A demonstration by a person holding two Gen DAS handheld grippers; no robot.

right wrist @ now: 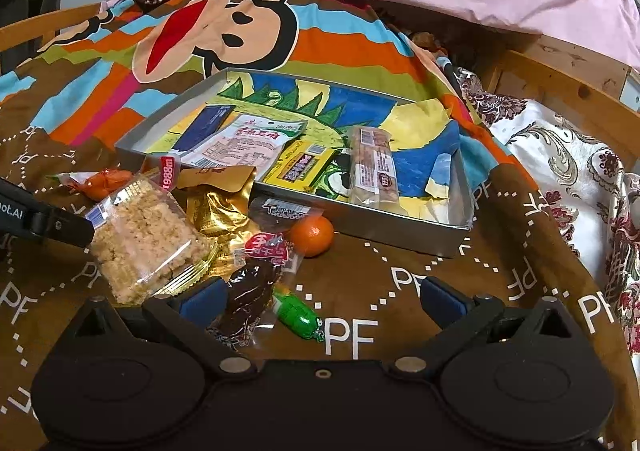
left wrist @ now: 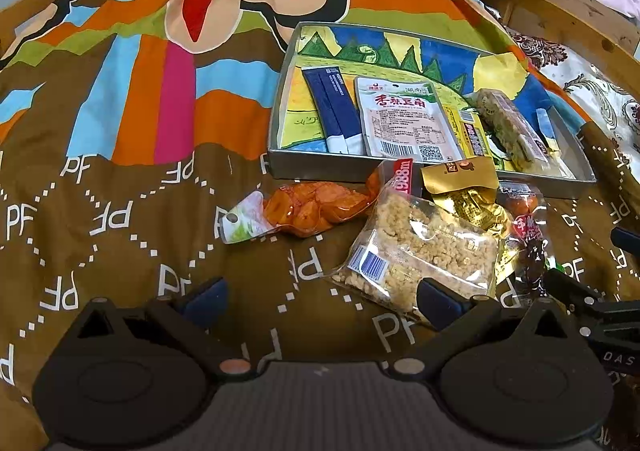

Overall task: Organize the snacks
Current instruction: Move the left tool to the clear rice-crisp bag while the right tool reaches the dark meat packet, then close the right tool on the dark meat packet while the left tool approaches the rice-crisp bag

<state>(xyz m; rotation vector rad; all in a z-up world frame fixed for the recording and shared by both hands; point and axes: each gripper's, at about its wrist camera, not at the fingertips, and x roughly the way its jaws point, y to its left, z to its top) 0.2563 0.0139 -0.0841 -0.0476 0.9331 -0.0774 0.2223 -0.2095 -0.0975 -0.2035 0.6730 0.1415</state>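
A bed with a cartoon-print cover [left wrist: 120,211] holds a metal tray [right wrist: 384,235] at 12 o'clock, with several snack packs inside. Loose snacks lie in front. The left gripper [left wrist: 320,299] is wide open and empty; a crumbly rice cake [left wrist: 420,251] touches its right finger. The right gripper [right wrist: 320,297] is wide open and empty; a dark pack [right wrist: 248,299] and green candy [right wrist: 300,315] lie between its fingers, an orange [right wrist: 312,235] at 12 o'clock.
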